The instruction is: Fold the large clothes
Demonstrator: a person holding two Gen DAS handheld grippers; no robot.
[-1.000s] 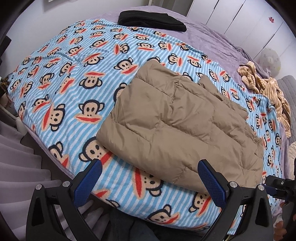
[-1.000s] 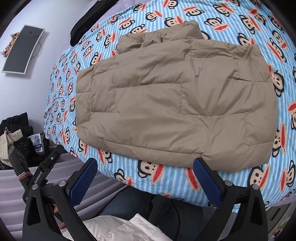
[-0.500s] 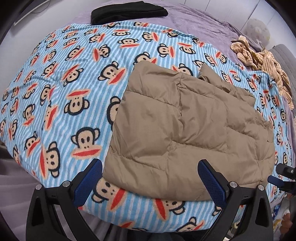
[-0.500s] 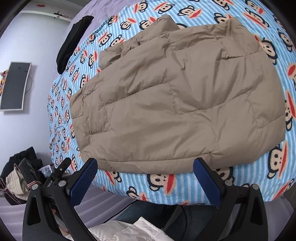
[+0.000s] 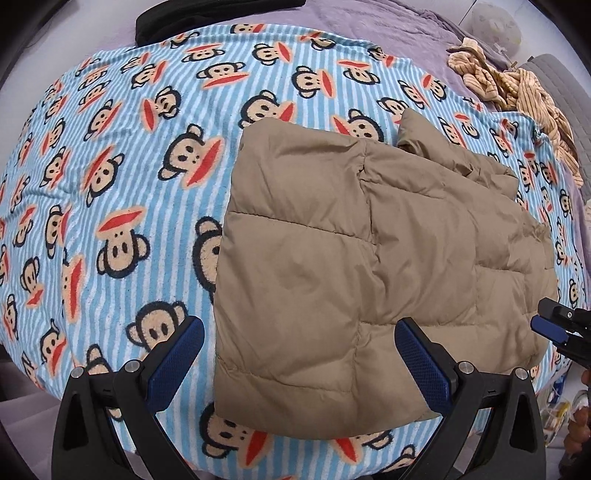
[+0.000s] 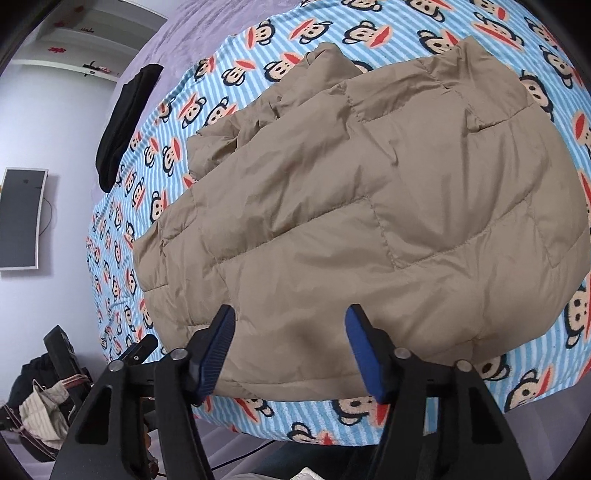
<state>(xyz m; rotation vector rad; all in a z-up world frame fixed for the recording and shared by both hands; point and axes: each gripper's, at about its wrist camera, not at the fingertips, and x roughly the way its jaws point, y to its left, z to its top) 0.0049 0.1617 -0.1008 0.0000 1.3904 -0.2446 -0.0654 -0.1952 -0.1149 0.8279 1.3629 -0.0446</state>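
Note:
A tan quilted puffer jacket (image 5: 369, 266) lies folded on a blue striped monkey-print blanket (image 5: 110, 184) on a bed. My left gripper (image 5: 299, 362) is open, its blue pads spread over the jacket's near left corner, empty. My right gripper (image 6: 290, 350) is partly closed, still with a gap, over the jacket's (image 6: 369, 221) near edge; it holds nothing. The right gripper's tip also shows in the left wrist view (image 5: 554, 325) by the jacket's right edge.
A black folded garment (image 6: 122, 122) lies at the blanket's far end. A striped yellow garment (image 5: 517, 92) lies on the purple bedding (image 5: 388, 22). A wall screen (image 6: 22, 218) and a clothes pile (image 6: 40, 410) are off the bed.
Both grippers have moved in over the jacket's near edge. The right gripper's jaws have narrowed from wide open to a smaller gap.

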